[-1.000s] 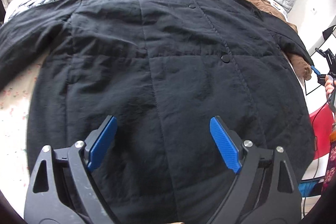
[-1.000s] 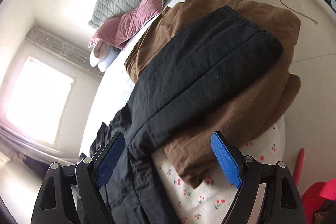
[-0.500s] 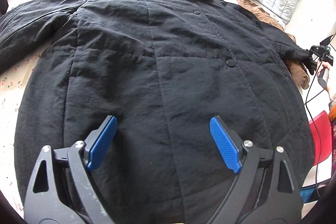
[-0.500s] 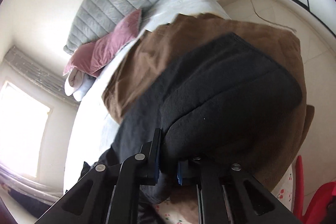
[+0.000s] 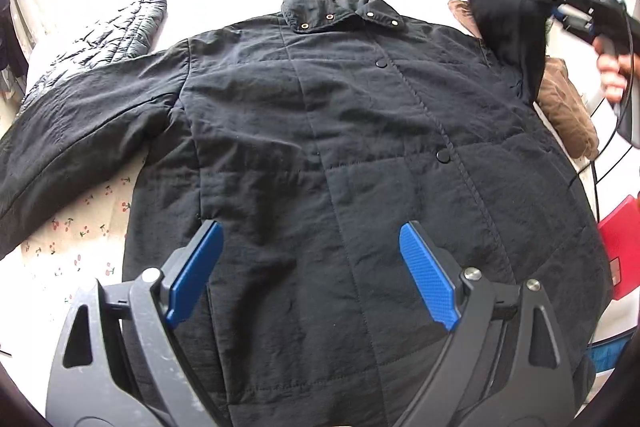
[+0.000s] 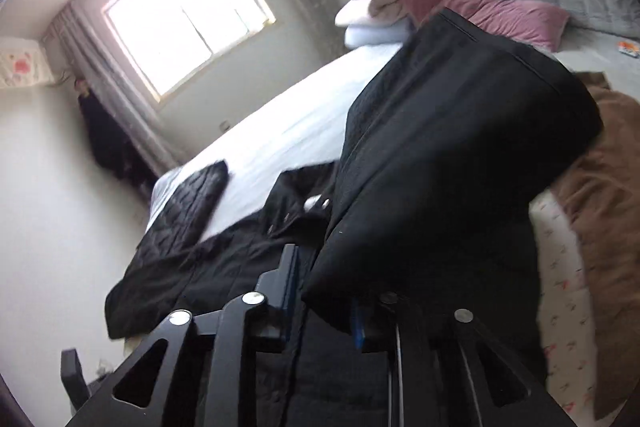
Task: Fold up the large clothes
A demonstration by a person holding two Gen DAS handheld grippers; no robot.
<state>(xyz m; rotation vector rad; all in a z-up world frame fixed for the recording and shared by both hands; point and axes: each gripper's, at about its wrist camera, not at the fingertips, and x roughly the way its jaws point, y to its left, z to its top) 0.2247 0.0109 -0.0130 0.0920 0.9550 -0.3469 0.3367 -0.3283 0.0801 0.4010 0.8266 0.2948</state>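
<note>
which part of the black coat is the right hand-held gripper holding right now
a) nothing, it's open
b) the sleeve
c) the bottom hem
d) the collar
b: the right hand-held gripper is shut on the sleeve, which is lifted off the bed, while the collar lies flat and free on the black coat.

Coat: black coat [image 5: 320, 147] spread front-up on the bed [image 5: 80, 239], collar toward 12 o'clock.
Left gripper [image 5: 312, 275]: over the hem at 6 o'clock, jaws wide apart, holding nothing.
Right gripper [image 5: 560, 1]: at 2 o'clock, clamped on the coat's lifted sleeve [image 5: 504, 7].
Brown garment [image 5: 568, 107]: under the coat's edge at 3 o'clock.
</note>
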